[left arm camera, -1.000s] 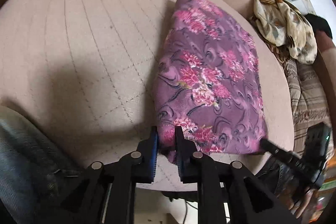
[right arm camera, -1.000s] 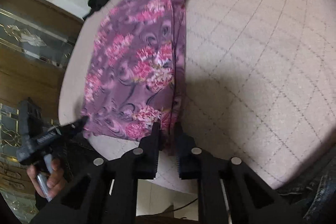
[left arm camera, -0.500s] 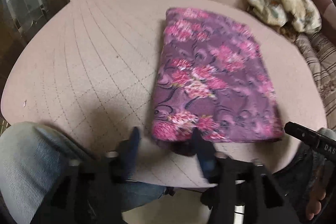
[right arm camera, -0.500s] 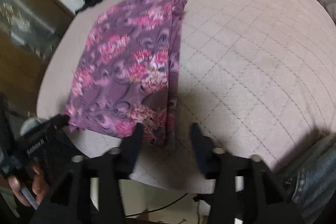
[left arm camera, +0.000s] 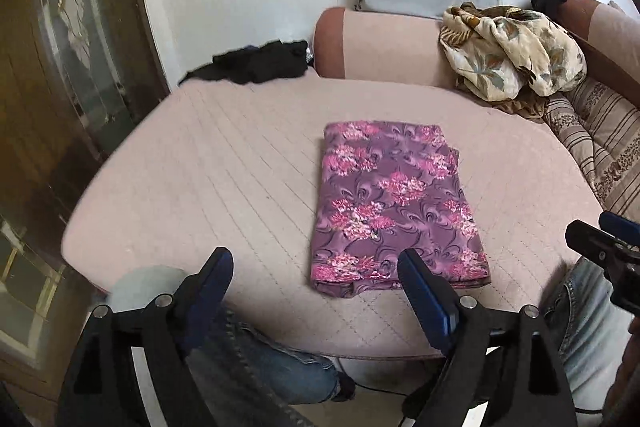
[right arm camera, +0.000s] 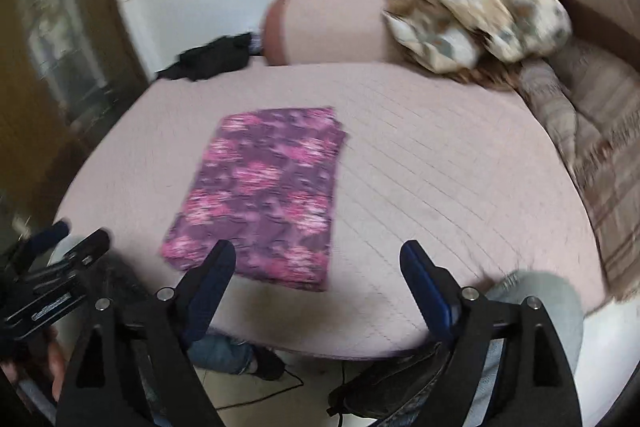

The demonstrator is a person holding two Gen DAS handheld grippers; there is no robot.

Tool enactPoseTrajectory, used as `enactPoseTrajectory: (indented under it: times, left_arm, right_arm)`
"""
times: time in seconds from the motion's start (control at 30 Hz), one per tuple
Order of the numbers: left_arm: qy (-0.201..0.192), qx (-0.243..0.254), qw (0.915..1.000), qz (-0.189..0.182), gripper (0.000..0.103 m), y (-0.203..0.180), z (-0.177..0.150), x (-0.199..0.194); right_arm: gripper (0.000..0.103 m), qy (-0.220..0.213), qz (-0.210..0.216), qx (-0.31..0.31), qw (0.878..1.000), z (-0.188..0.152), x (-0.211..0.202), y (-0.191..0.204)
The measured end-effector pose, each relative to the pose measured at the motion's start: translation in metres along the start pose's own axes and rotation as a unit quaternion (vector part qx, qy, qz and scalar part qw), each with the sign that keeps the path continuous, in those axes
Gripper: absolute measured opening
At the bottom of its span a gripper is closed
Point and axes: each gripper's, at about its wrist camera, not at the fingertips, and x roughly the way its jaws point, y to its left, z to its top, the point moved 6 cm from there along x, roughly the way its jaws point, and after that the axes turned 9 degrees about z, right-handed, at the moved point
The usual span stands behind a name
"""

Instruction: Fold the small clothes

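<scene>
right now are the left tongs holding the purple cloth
No, the left tongs are wide open and pulled back, and the purple cloth lies folded flat on the pink bed, with nothing gripping it.

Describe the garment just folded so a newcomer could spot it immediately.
On the pink quilted cushion, near its front edge, lies the folded purple cloth, a flat rectangle. Pink flowers set it apart from the black clothes and the crumpled cream floral cloth behind.
</scene>
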Motion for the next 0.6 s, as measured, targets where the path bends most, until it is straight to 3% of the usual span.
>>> enactPoseTrajectory:
  times: [0.17, 0.37, 0.6]
  left_arm:
    - [-0.013, -0.006, 0.9998, 0.012, 0.088, 0.011, 0.01, -0.034]
    - [-0.013, -0.019, 0.9997, -0.003, 0.092, 0.017, 0.021, -0.064]
    - [-0.031, -0.002, 0.9995, -0.001, 0.093, 0.013, 0.028, -0.084]
  right_arm:
    - [0.084, -0.001, -0.029, -0.03, 0.999, 0.004, -0.029, 0.019]
    - [0.084, -0.024, 0.004, -0.029, 0.999, 0.013, -0.062, 0.038]
    - [0.083, -0.042, -0.025, -0.033, 0.998, 0.023, -0.083, 0.045]
